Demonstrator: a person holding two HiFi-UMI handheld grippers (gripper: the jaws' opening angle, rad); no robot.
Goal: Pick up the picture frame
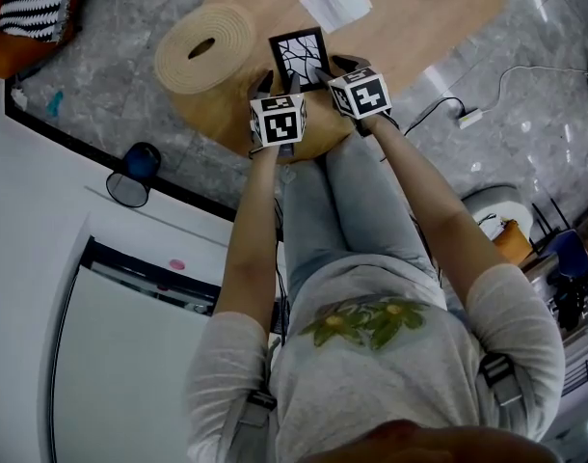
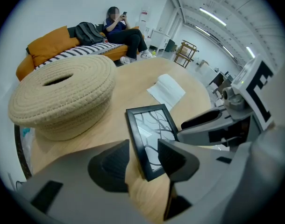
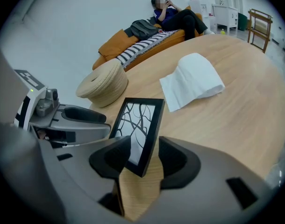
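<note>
- Wooden table (image 1: 439,8) below both grippers.
- Left gripper (image 2: 143,158): jaws part open, astride near-left corner of frame (image 1: 298,56), gap showing.
- Right gripper (image 3: 141,158): jaws part open, astride near-right corner, not clamped.
- Basket (image 1: 205,46) beyond left gripper; tissue (image 1: 337,0) beyond right.

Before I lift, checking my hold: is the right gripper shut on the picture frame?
Open: the right gripper holds its jaws apart around the picture frame corner, table wood showing beside one.
</note>
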